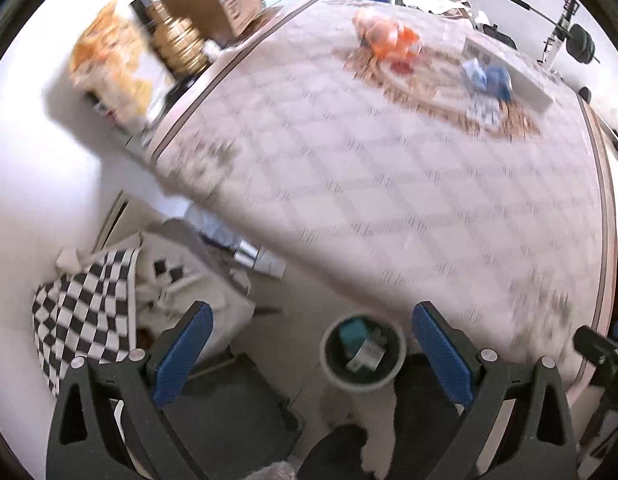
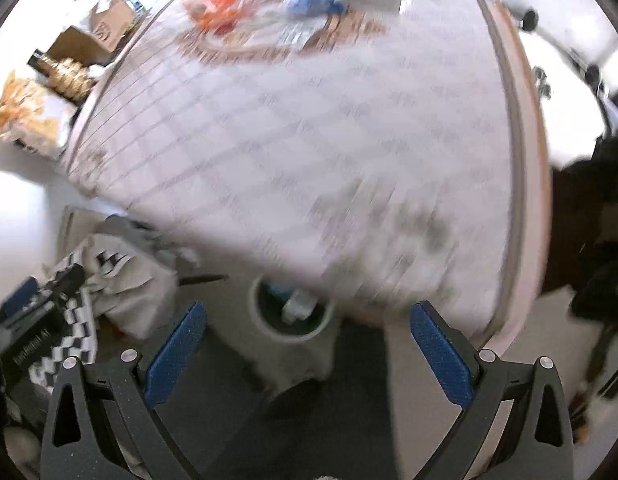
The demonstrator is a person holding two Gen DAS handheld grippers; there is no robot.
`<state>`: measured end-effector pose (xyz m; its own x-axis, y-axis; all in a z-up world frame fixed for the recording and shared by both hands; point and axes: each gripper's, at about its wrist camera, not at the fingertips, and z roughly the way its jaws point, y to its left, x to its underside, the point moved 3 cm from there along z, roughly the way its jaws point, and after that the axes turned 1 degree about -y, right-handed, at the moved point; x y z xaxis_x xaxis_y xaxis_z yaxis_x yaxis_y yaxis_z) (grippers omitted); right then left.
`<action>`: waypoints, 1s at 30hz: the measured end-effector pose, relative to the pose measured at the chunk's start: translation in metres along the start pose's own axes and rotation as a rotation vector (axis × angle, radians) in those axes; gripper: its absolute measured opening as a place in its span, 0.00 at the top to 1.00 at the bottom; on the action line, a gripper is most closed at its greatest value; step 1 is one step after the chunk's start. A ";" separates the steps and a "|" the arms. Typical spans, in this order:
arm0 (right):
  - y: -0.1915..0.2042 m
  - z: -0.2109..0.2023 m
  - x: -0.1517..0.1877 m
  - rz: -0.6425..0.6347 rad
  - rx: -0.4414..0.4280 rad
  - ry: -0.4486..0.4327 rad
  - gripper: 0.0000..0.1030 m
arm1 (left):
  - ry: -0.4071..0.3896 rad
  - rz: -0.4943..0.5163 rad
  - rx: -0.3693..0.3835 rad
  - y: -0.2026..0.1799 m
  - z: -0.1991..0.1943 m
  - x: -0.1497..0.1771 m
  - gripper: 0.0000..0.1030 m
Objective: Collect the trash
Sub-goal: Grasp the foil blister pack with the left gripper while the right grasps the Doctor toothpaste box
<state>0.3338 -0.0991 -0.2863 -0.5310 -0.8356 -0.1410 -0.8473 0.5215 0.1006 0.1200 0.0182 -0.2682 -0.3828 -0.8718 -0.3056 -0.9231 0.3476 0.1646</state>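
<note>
Both my left gripper (image 1: 311,354) and right gripper (image 2: 307,354) spread, empty, above the floor bin (image 1: 363,354) already holding some scraps; orange wrapper (image 1: 391,38) and blue wrapper (image 1: 489,76) remain on the bed's (image 1: 349,168) far end.

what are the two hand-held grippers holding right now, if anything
Nothing. The left hand-held gripper and the right hand-held gripper both stand open with empty space between their blue pads.
</note>
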 end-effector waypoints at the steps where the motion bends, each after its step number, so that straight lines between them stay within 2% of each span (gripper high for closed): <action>1: -0.009 0.002 -0.018 -0.007 0.011 -0.005 0.00 | 0.002 -0.003 -0.006 -0.013 0.006 -0.021 0.01; 4: -0.038 0.014 -0.092 -0.048 0.004 -0.005 0.01 | 0.028 -0.002 -0.009 -0.049 0.026 -0.069 0.01; 6: -0.056 0.027 -0.151 -0.084 0.007 0.003 0.24 | 0.069 -0.004 -0.003 -0.073 0.046 -0.101 0.01; 8: -0.073 0.044 -0.204 -0.116 0.030 0.013 0.31 | 0.104 -0.007 0.004 -0.098 0.064 -0.129 0.01; 13: -0.095 0.080 -0.316 -0.193 0.128 0.007 0.31 | 0.185 0.015 -0.003 -0.138 0.126 -0.195 0.01; 16: -0.094 0.109 -0.365 -0.262 0.170 0.028 0.31 | 0.220 0.030 0.031 -0.151 0.150 -0.219 0.01; 18: -0.090 0.135 -0.391 -0.314 0.190 0.070 0.30 | 0.212 0.049 0.035 -0.157 0.154 -0.229 0.01; 22: -0.090 0.167 -0.416 -0.296 0.135 0.119 0.31 | 0.198 0.091 0.080 -0.168 0.151 -0.242 0.01; 24: -0.095 0.170 -0.416 -0.247 0.071 0.123 0.39 | 0.192 0.130 0.104 -0.176 0.147 -0.242 0.01; 25: -0.100 0.166 -0.413 -0.221 0.071 0.109 0.41 | 0.188 0.159 0.120 -0.181 0.144 -0.241 0.01; 27: -0.116 0.160 -0.402 -0.157 0.075 0.107 0.54 | 0.187 0.236 0.143 -0.195 0.139 -0.236 0.02; 30: -0.157 0.150 -0.369 0.029 0.036 0.126 0.55 | 0.198 0.352 0.186 -0.217 0.135 -0.225 0.02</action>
<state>0.6614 0.1525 -0.3977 -0.5513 -0.8342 -0.0133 -0.8329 0.5494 0.0672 0.4015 0.1852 -0.3620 -0.6775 -0.7319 -0.0723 -0.7354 0.6758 0.0499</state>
